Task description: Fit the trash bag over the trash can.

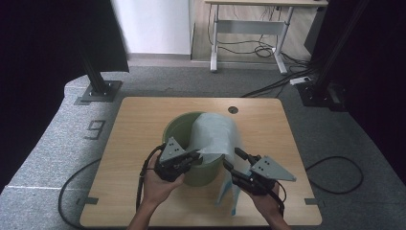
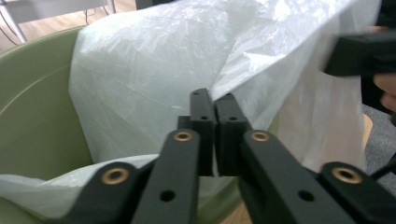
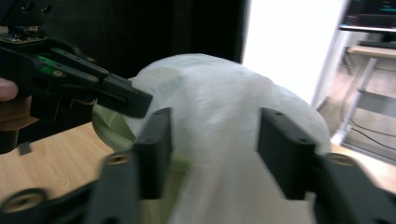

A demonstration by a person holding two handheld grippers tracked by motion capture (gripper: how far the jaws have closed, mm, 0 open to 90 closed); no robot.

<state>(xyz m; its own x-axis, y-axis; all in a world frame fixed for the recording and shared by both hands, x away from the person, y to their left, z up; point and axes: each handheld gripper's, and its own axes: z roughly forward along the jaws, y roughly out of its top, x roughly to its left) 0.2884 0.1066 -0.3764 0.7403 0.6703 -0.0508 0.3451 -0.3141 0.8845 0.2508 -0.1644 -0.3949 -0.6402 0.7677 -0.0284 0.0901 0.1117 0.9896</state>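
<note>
A: Where's the bag?

B: White plastic bag [image 1: 215,134] is draped over the 3 o'clock half of the green bucket [image 1: 178,128], rising above the rim. One tail hangs down outside the bucket wall at about 5 o'clock and ends on the worktop [image 1: 139,120], near the front edge.

A: Bucket position?

B: Centre of the worktop, slightly toward 6 o'clock. Wood is bare on all sides: wide margins at 9 and 3 o'clock, a good strip at 12 o'clock up to the cable hole [image 1: 233,109], and a narrower strip at 6 o'clock where the hands come in.

A: Left gripper?

B: Left gripper [image 1: 194,155] sits at the bucket's 7 o'clock rim. In the left gripper view the jaws are pressed together with the bag's edge film pinched between them [image 2: 214,100]. So it's clamped on the bag right at the rim.

A: Right one?

B: Right gripper [image 1: 234,158] is at the bucket's 4 o'clock, outside the wall, beside the hanging tail. The right gripper view [image 3: 212,140] shows the jaws spread wide, with the bag bulging in front of and between them. The pads aren't pressing on it. The frame is blurred, so I can't tell whether film brushes a pad.

A: Clearance between the two?

B: Near each other, not touching. The bag's draped fold lies between them.
</note>
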